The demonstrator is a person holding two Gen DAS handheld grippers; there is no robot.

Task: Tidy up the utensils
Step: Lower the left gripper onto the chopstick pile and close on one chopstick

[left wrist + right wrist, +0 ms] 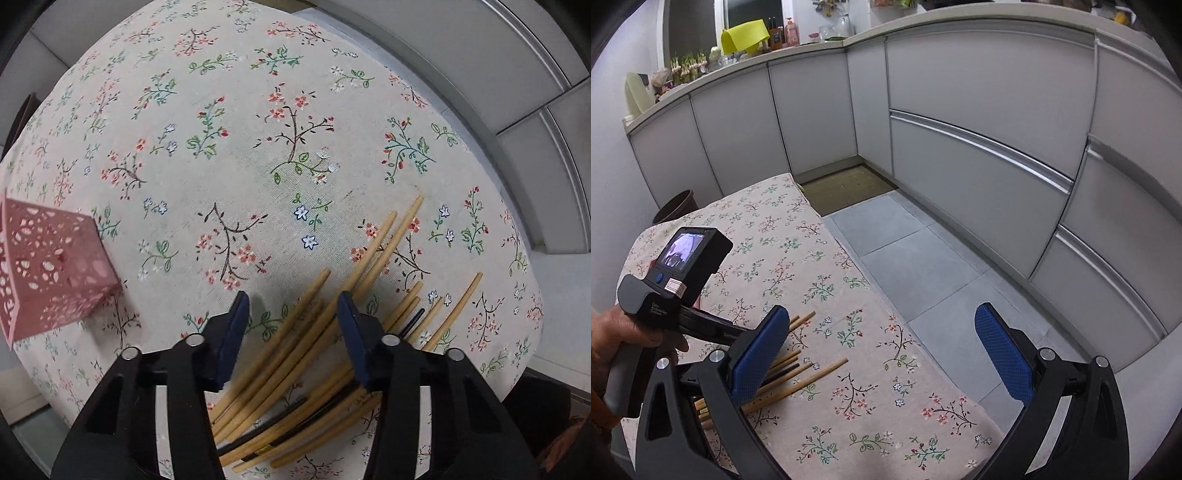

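A floral tablecloth (229, 122) is covering the table, and a pink perforated holder (51, 273) is lying tipped at its left edge, apparently holding nothing. The chopsticks (295, 354) are lying in 1 loose heap, well apart from it, so sorting is seemingly only beginning. The left gripper (293, 314) is hovering over the heap, fingers spread, gripping nothing. The right gripper (882, 354) is also gaping wide, off beside the pile.

Small white print on the left hand-held gripper (701, 291) (its black body) is too blurred to read.
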